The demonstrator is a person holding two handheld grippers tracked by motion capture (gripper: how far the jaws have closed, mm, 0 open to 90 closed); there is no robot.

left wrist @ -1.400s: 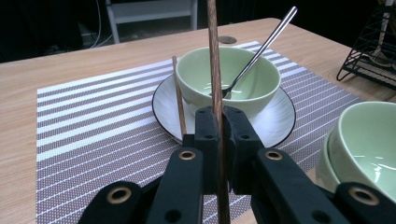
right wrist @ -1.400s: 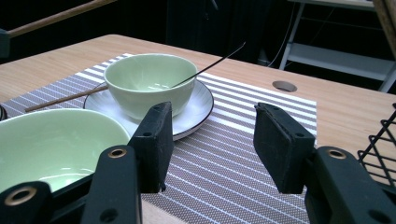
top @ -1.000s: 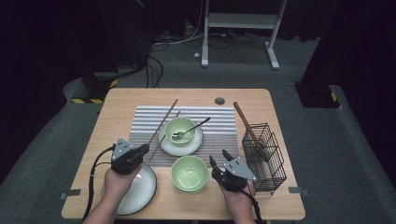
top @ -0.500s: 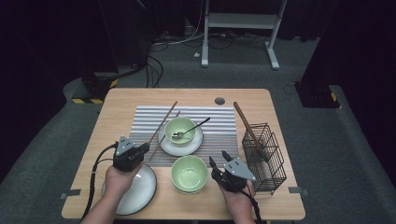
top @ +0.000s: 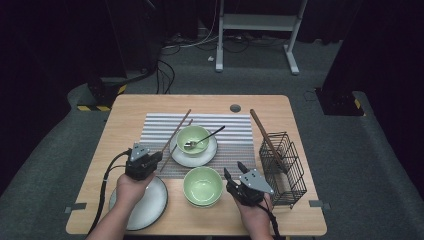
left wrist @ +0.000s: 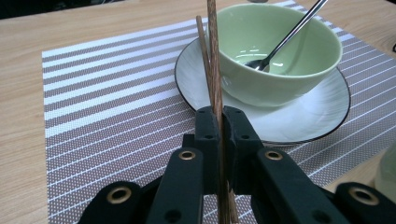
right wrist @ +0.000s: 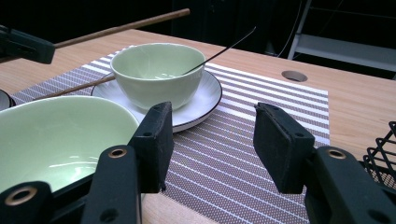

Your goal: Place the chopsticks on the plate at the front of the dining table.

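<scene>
My left gripper [top: 154,160] [left wrist: 219,114] is shut on a brown wooden chopstick [top: 175,132] [left wrist: 212,51] near its lower end. The stick rises at a slant past the green bowl [top: 193,138] [left wrist: 275,51] and is lifted off the mat in the right gripper view [right wrist: 121,28]. A second chopstick [left wrist: 201,42] [right wrist: 70,88] lies on the striped placemat [top: 235,135], against the white plate [top: 194,154] under that bowl. A metal spoon [top: 206,137] rests in the bowl. My right gripper [top: 233,169] [right wrist: 212,140] stands open and empty, just right of a second green bowl [top: 202,186] [right wrist: 51,135].
A grey plate [top: 152,207] lies at the front left, partly under the left hand. A black wire basket [top: 282,167] stands at the right with a wooden stick [top: 264,136] leaning out of it. A round hole [top: 235,108] marks the table's far side.
</scene>
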